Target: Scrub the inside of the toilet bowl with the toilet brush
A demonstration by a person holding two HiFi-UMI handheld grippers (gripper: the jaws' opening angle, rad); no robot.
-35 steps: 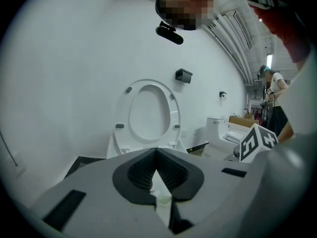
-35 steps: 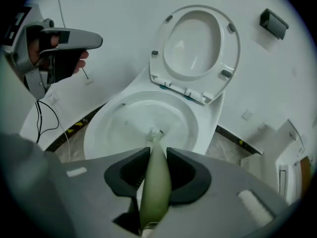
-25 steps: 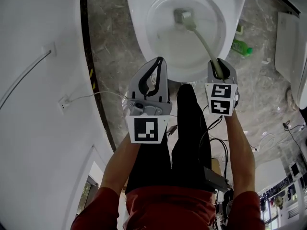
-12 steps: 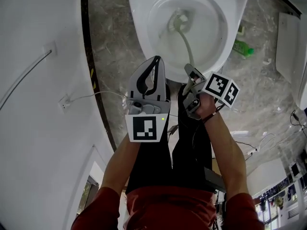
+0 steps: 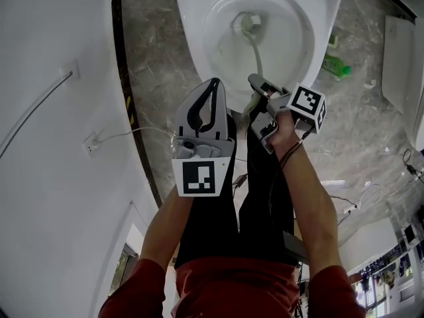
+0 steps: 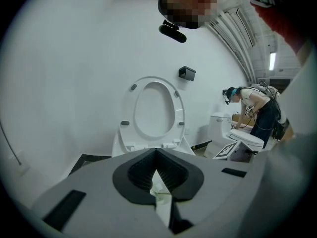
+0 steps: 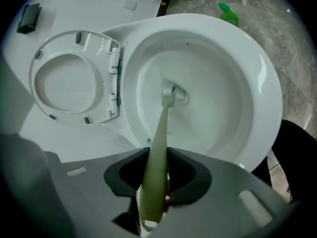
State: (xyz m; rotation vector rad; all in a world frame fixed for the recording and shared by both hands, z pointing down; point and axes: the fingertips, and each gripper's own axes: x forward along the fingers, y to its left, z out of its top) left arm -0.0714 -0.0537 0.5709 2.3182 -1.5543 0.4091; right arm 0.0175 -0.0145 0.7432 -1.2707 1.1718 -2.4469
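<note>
Now the white toilet bowl (image 5: pixel 192 42) fills the top of the head view. It stands on a grey marbled floor (image 5: pixel 152 58), and its seat (image 7: pixel 74 78) stands raised behind it. Below the bowl the two grippers are side by side, above the person's dark trousers (image 5: pixel 258 197). The left gripper (image 5: pixel 217 85) points at the front rim of the bowl; its jaws are closed tip to tip and nothing is held between them. The right gripper (image 5: pixel 257 98) is tilted on its side at the same rim — its jaws are pressed on the pale green handle of the toilet brush (image 5: pixel 256 53). The handle runs down into the bowl, and the brush head (image 7: pixel 168 97) is at the bottom, at the drain opening. A small green bottle (image 5: pixel 334 65) lies on the floor, to the right of the bowl.
</note>
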